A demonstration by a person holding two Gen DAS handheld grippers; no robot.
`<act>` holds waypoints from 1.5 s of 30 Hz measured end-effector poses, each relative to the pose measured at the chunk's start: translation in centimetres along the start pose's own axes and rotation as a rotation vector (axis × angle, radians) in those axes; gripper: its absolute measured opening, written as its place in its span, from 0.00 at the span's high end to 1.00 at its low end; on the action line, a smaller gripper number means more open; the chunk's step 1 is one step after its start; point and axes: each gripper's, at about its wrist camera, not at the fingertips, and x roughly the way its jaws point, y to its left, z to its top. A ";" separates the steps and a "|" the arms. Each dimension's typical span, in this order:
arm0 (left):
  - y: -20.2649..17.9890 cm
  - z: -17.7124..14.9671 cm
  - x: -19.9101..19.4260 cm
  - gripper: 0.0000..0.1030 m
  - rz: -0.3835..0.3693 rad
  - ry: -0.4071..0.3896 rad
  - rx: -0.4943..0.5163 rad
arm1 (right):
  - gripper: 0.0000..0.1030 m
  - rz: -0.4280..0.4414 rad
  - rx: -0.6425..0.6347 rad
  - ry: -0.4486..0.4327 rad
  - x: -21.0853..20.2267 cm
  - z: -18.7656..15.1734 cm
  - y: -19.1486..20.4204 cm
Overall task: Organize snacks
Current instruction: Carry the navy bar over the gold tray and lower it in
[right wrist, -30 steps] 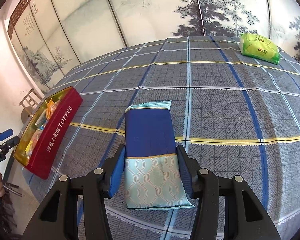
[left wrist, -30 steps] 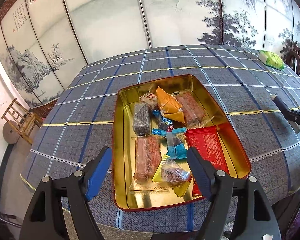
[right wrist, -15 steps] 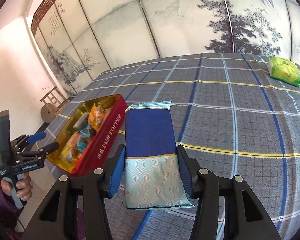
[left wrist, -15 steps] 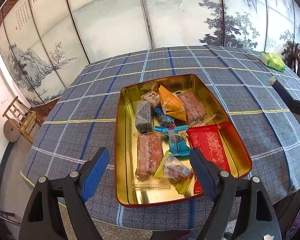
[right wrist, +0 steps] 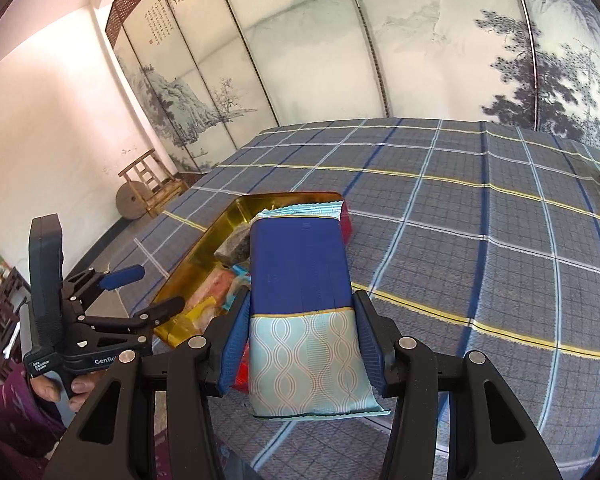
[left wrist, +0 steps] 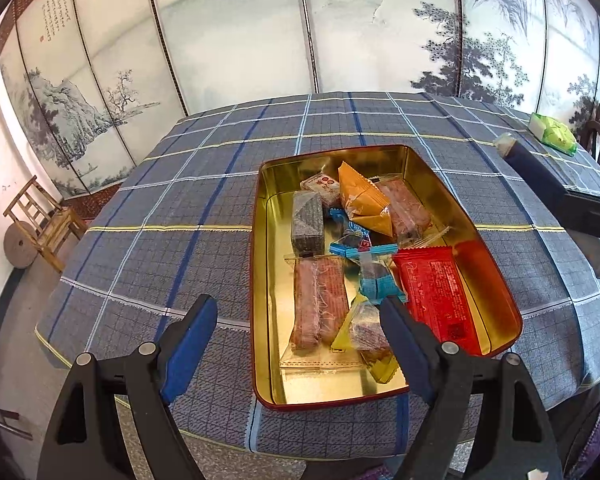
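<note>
Nearest, the right gripper (right wrist: 302, 344) is clenched on a blue snack packet (right wrist: 300, 280), its blue pads pressing both sides of the pale patterned lower half, the packet's crimped end pointing toward twelve o'clock. At nine o'clock from it, the left gripper (right wrist: 140, 292) is gripped in a person's hand (right wrist: 66, 388); its jaws stand released with nothing between them, having just been opening. Seen from the left wrist, the left gripper (left wrist: 296, 340) hovers over the near end of the tin (left wrist: 260, 280), a gold-lined red tray on the checked tablecloth (left wrist: 160, 240). Inside the tin lie wrapped snacks: a reddish bar (left wrist: 320, 304) and a yellow-edged sweet (left wrist: 364, 332) closest, a red packet (left wrist: 432, 292) at three o'clock, small blue sweets (left wrist: 374, 280) in the middle, then a grey bar (left wrist: 308, 220) and an orange packet (left wrist: 360, 196) farther back. Beyond, at two o'clock, a green packet (left wrist: 552, 134) sits near the table's far edge. Painted screens (left wrist: 240, 32) close the background.
</note>
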 end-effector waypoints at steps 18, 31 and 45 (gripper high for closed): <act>2.8 -0.8 0.2 0.20 0.021 0.000 -0.099 | 0.51 0.037 -0.046 0.033 2.8 1.4 3.6; 4.2 -1.3 0.5 0.20 0.041 -0.014 -0.118 | 0.51 0.035 -0.044 0.073 5.8 1.9 4.7; 5.6 -1.8 1.2 0.20 0.034 0.004 -0.139 | 0.51 0.025 -0.043 0.103 8.0 2.1 5.3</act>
